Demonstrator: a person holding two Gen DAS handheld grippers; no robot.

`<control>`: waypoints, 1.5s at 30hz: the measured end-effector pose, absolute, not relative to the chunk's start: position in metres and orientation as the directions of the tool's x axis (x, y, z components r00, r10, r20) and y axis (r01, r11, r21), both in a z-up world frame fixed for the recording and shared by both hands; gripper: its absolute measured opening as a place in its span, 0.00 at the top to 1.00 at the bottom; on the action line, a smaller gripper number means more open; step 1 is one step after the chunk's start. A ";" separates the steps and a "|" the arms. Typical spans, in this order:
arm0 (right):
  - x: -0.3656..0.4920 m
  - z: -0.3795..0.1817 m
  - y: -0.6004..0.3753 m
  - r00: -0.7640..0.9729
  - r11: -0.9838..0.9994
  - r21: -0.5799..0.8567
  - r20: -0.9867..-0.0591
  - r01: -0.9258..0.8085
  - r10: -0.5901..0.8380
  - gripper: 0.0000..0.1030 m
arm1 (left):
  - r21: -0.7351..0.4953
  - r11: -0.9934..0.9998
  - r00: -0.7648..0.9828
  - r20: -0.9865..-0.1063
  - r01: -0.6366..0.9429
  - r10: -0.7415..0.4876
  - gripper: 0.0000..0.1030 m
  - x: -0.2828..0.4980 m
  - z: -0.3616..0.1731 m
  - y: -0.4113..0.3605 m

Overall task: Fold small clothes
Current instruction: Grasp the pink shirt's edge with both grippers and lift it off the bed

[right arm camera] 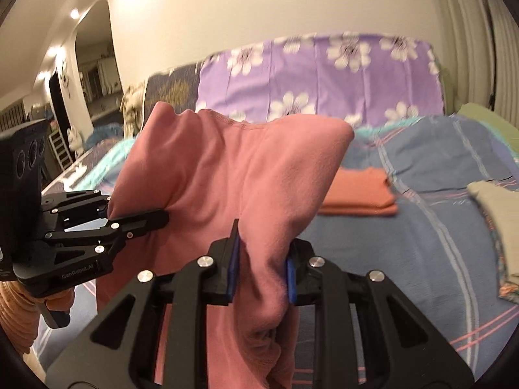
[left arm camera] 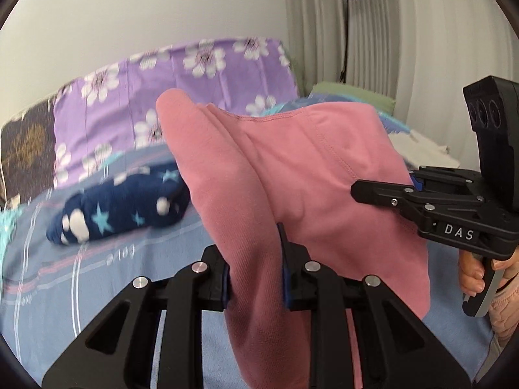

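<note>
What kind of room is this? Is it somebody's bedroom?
Probably yes, a bedroom at home. There is a bed with a blue striped sheet, a purple flowered cover along the wall, and folded orange clothes lying on the bed. Pale curtains hang at the side.

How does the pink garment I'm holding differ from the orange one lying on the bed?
The pink garment hangs unfolded in the air; the orange garment lies folded flat on the bed. The pink one is clamped by the left gripper and the right gripper; nothing touches the orange one. The pink one is bunched and creased, the orange one a neat rectangle. Both are plain, soft cloth in one warm colour.
</note>
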State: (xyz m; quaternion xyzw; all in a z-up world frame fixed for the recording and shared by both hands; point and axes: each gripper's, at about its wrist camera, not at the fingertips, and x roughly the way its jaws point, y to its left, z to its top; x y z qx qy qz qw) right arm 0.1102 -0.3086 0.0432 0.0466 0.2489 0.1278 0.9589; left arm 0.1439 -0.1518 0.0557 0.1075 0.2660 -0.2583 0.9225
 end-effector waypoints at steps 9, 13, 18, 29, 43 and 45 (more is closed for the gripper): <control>0.085 0.085 -0.329 0.925 0.991 0.032 -0.357 -0.128 0.131 0.78 | 0.165 0.814 0.767 -0.479 0.556 -0.427 0.77 0.141 0.088 -0.195; 0.086 0.092 -0.338 0.942 0.996 -0.008 -0.326 -0.085 0.077 0.78 | 0.180 0.805 0.771 -0.462 0.566 -0.439 0.77 0.150 0.100 -0.211; 0.091 0.096 -0.352 0.950 0.998 -0.009 -0.306 -0.060 0.054 0.78 | 0.193 0.798 0.773 -0.454 0.571 -0.443 0.77 0.162 0.106 -0.228; 0.135 0.104 -0.375 0.954 1.000 -0.012 -0.299 -0.009 0.005 0.78 | 0.237 0.805 0.802 -0.431 0.544 -0.414 0.77 0.196 0.113 -0.260; 0.258 0.118 -0.410 0.938 0.995 0.087 -0.346 0.046 -0.013 0.78 | 0.355 0.853 0.888 -0.394 0.384 -0.236 0.77 0.298 0.108 -0.313; 0.275 0.116 -0.411 0.933 0.995 0.091 -0.360 0.048 -0.012 0.78 | 0.365 0.855 0.893 -0.393 0.369 -0.218 0.77 0.309 0.102 -0.316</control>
